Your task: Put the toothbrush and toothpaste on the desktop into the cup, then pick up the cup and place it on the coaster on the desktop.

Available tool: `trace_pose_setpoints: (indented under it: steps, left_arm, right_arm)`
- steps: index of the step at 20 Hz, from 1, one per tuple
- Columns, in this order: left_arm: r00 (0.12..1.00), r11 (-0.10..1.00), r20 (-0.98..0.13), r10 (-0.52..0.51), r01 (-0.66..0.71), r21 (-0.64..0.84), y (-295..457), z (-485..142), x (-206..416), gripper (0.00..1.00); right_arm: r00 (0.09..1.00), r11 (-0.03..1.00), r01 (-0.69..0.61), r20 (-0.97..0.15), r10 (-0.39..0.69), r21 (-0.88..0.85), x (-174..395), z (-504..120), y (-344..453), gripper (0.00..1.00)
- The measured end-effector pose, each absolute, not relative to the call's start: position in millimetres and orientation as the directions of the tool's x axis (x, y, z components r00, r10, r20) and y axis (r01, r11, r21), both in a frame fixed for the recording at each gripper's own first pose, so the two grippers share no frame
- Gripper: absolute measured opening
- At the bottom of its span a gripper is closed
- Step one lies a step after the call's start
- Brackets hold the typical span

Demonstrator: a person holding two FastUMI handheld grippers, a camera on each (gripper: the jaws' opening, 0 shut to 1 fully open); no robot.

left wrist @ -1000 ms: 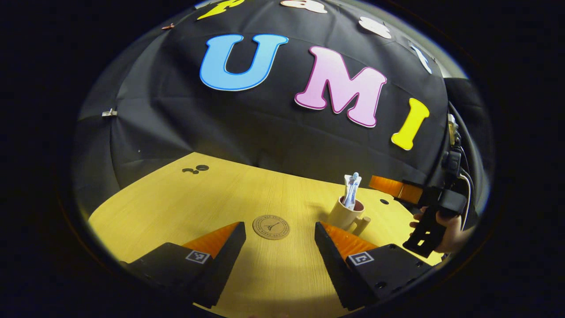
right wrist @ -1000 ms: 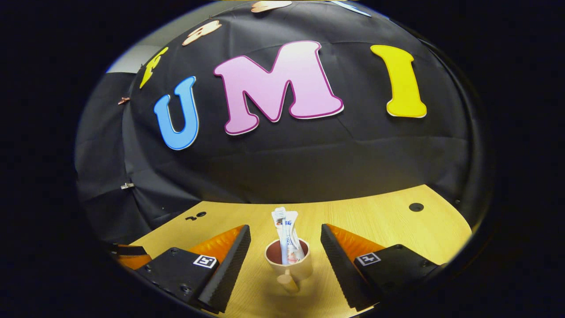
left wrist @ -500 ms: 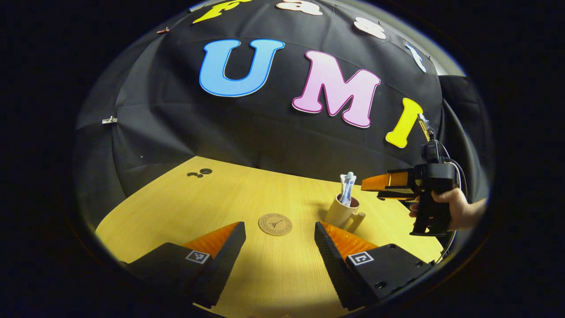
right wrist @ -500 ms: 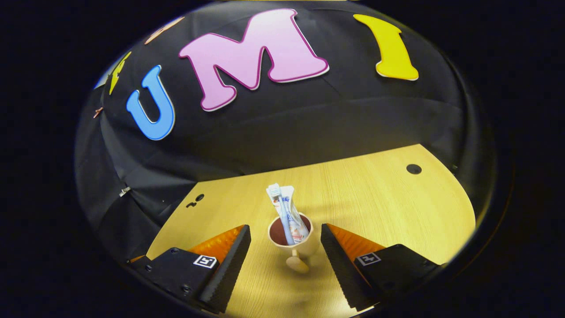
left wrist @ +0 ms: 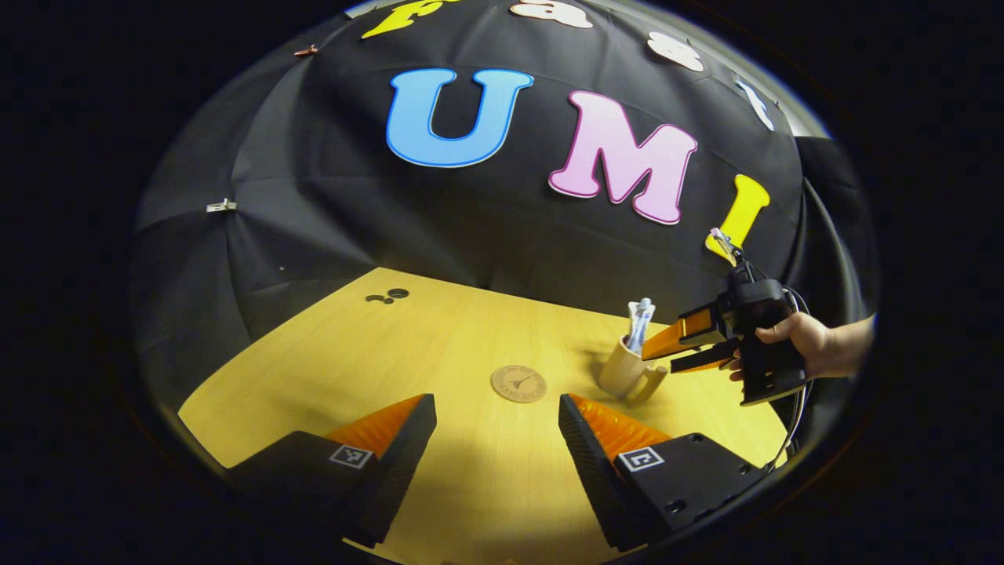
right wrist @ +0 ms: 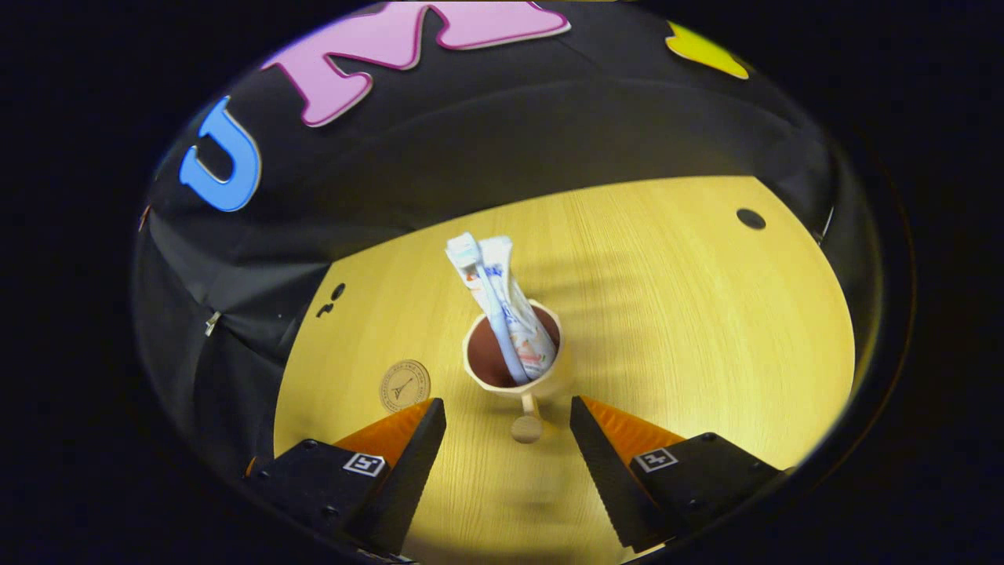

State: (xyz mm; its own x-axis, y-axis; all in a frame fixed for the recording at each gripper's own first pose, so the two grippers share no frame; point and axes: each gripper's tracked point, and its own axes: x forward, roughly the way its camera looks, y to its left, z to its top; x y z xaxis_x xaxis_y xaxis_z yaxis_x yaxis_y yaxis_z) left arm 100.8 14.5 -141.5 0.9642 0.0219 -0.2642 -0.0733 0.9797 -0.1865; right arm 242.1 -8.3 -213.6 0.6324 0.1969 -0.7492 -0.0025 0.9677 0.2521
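Since 0.5 s ago the right gripper has tipped down: in the right gripper view the table (right wrist: 667,314) now takes most of the frame, the coaster (right wrist: 405,385) has come in at lower left, and the cup (right wrist: 511,361) sits higher, centre frame instead of down between the fingers. Right gripper (right wrist: 507,428) fingers are spread wide, gripping nothing; the cup's handle knob lies in the gap between the tips without touching either. In the left gripper view, left to right: left gripper (left wrist: 496,424) fingers also wide open and empty at bottom centre, over bare table (left wrist: 376,353); the coaster (left wrist: 518,384) has slid right of centre; the cup (left wrist: 627,375) stands just right of it, not on it; the right gripper (left wrist: 667,355) comes in from the right edge, nose angled down at the cup, held by a hand (left wrist: 800,339) wrapped around its grip. Cup is cream, glossy, with a dark red-brown inside and a stubby handle. Toothbrush (right wrist: 480,298) and toothpaste (right wrist: 518,314) stand in it, leaning toward upper left. Coaster is a flat round disc with a printed emblem; table is light wood grain.
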Motion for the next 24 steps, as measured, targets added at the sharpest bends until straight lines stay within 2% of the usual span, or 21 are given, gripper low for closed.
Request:
trace_pose_setpoints:
  steps: [6,10,11,19,20,21,22,24]
  left_arm:
    - [0.950,0.975,-0.304,0.079,-0.137,-0.176,37,-149,87,0.98]
    - [0.940,0.973,-0.327,0.094,-0.156,-0.169,39,-155,82,0.98]
    - [0.939,0.974,-0.331,0.098,-0.158,-0.162,39,-157,82,0.98]
    - [0.930,0.975,-0.361,0.074,-0.144,-0.169,26,-169,86,0.98]
    - [0.929,0.975,-0.362,0.074,-0.143,-0.168,26,-168,87,0.98]
    - [0.929,0.976,-0.364,0.070,-0.140,-0.168,25,-167,87,0.98]
    - [0.929,0.976,-0.364,0.070,-0.139,-0.166,25,-166,87,0.98]
    - [0.928,0.977,-0.366,0.070,-0.139,-0.164,27,-165,89,0.98]
  right_arm:
    - [0.524,0.981,0.009,-0.837,0.160,0.193,249,-245,-12,0.98]
    - [0.498,0.990,-0.032,-0.857,0.133,0.135,263,-258,-9,1.00]
    - [0.482,0.992,-0.043,-0.867,0.126,0.120,265,-263,-7,0.98]
    - [0.384,0.993,-0.103,-0.919,0.093,0.058,263,-290,4,0.95]
    - [0.376,0.993,-0.100,-0.922,0.092,0.058,263,-291,4,0.93]
    - [0.369,0.994,-0.097,-0.926,0.083,0.050,261,-293,2,0.81]
    - [0.365,0.994,-0.096,-0.927,0.083,0.051,261,-293,1,0.81]
    - [0.364,0.994,-0.099,-0.928,0.076,0.043,261,-294,-2,0.68]
